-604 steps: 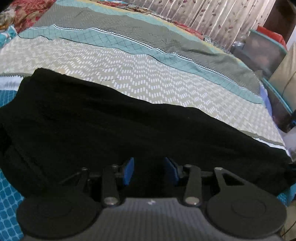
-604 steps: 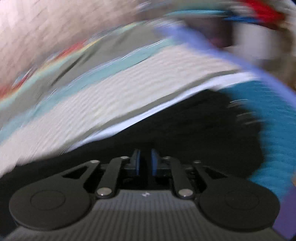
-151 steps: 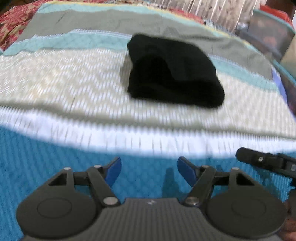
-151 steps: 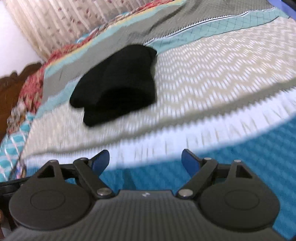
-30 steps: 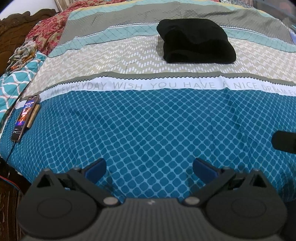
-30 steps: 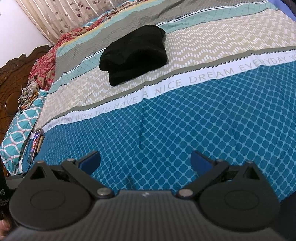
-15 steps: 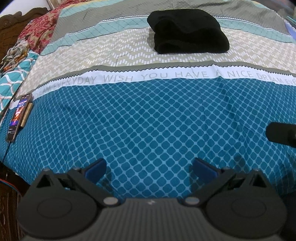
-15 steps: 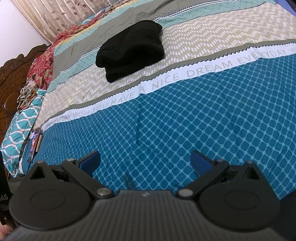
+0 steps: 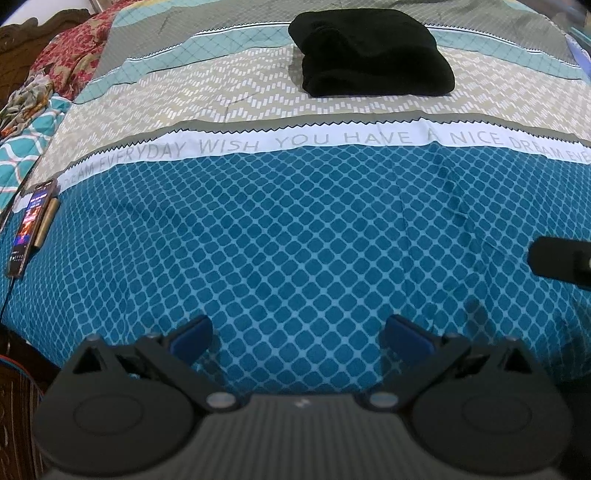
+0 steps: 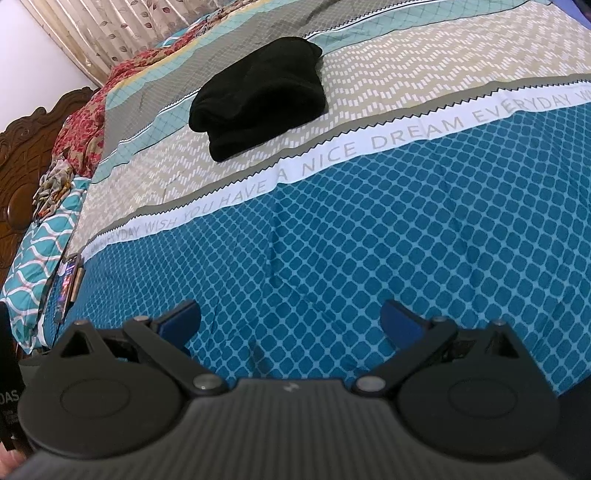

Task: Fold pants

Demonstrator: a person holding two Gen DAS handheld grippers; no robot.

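Observation:
The black pants (image 9: 369, 55) lie folded into a compact bundle on the beige zigzag band of the bedspread, far from both grippers; the right wrist view has the black pants (image 10: 258, 96) at upper centre. My left gripper (image 9: 299, 334) is open over the blue diamond-patterned part of the cover, with nothing between its blue pads. My right gripper (image 10: 290, 319) is also open and empty above the same blue area. A black part of the right gripper (image 9: 557, 260) pokes in at the right edge of the left wrist view.
A phone (image 9: 31, 225) lies at the bed's left edge, also seen as the phone (image 10: 68, 286) in the right wrist view. A patterned pillow (image 10: 37, 254), crumpled red floral cloth (image 10: 81, 136) and a carved wooden headboard (image 10: 22, 155) sit at the left. Curtains (image 10: 122, 29) hang behind the bed.
Both grippers have drawn slightly closer to the bedspread over the last second, still open. The folded pants have stayed put; earlier they lay spread out and were gripped.

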